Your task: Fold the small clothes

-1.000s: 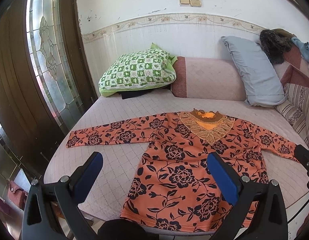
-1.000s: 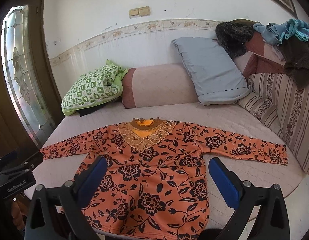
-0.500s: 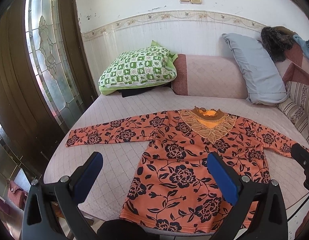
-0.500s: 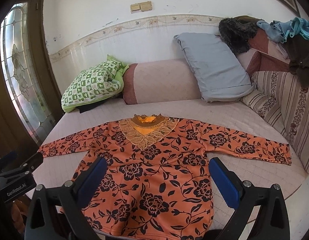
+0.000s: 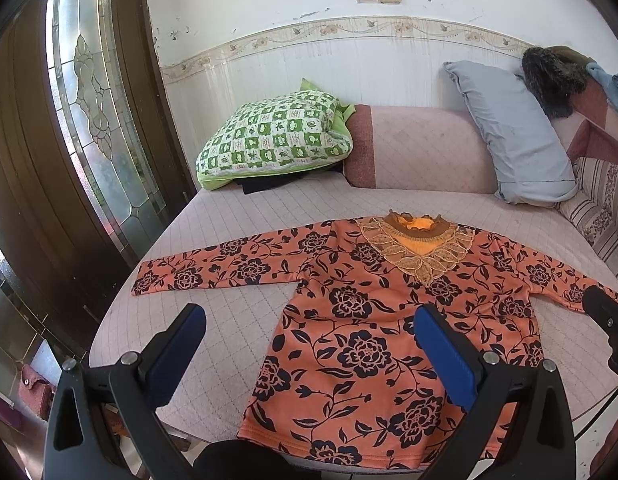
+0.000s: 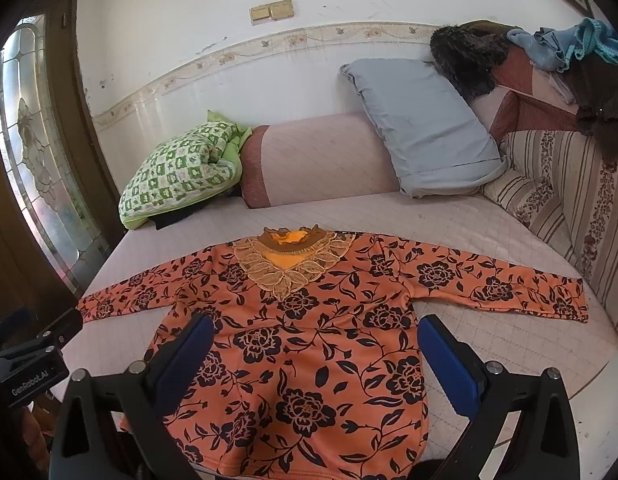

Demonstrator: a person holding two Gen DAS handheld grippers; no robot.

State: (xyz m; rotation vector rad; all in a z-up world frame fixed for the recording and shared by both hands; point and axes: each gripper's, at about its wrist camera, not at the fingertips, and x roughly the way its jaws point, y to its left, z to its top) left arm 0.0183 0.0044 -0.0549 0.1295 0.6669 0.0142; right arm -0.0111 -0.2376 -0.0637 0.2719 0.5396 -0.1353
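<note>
on mattress point(image 5: 237, 320): one blouse point(image 5: 373, 320) spread flat

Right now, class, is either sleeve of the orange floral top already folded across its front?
No: both sleeves of the orange floral top lie stretched straight out to the sides on the bed.

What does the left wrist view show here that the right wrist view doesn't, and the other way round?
Only the left wrist view shows the left hand-held gripper, open, and the whole left sleeve out to its cuff. Only the right wrist view shows the right hand-held gripper, open, the right sleeve cuff and the blue clothes piled on the sofa back. Both show the orange floral top lying flat and unfolded, the green checked pillow and the grey pillow.
</note>
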